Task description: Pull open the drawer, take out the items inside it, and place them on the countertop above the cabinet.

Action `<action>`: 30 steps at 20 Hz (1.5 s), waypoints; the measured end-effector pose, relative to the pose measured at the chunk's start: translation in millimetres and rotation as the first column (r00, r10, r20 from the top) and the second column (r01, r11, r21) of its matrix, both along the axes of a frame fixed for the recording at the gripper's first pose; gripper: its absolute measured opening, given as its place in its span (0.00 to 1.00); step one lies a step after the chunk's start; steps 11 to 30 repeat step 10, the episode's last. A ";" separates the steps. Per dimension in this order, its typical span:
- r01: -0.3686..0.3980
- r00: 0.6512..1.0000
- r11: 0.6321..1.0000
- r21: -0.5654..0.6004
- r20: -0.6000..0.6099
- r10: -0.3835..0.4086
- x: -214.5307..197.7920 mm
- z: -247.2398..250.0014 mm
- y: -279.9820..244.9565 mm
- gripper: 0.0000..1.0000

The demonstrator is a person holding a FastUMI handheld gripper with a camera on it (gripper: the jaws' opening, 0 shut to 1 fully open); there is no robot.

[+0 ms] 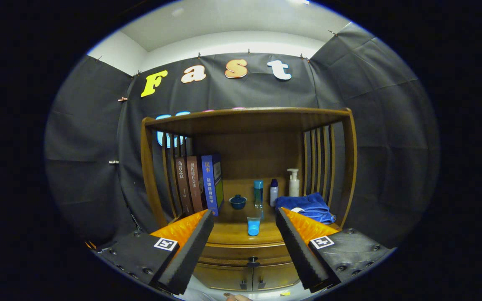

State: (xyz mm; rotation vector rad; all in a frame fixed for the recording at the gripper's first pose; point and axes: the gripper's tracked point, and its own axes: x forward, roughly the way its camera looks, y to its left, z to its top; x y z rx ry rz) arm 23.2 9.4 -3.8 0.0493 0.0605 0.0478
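The cabinet (247,121) is of warm brown wood, and its drawer (247,253) has the same brown with a dark knob (252,262). Two books (189,184) are dark reddish brown and a third book (211,184) is blue. The small bowl (237,201) is dark blue, the cup (253,226) is light blue, the towel (306,207) is blue, and the pump bottle (293,183) is white.
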 end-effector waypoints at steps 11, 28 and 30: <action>-0.009 1.000 1.000 -0.010 0.024 0.009 -9.1 16.9 6.1 0.99; -0.009 1.000 1.000 -0.010 0.024 0.009 -9.1 16.9 6.1 0.99; -0.009 1.000 1.000 -0.010 0.024 0.009 -9.1 16.9 6.1 0.99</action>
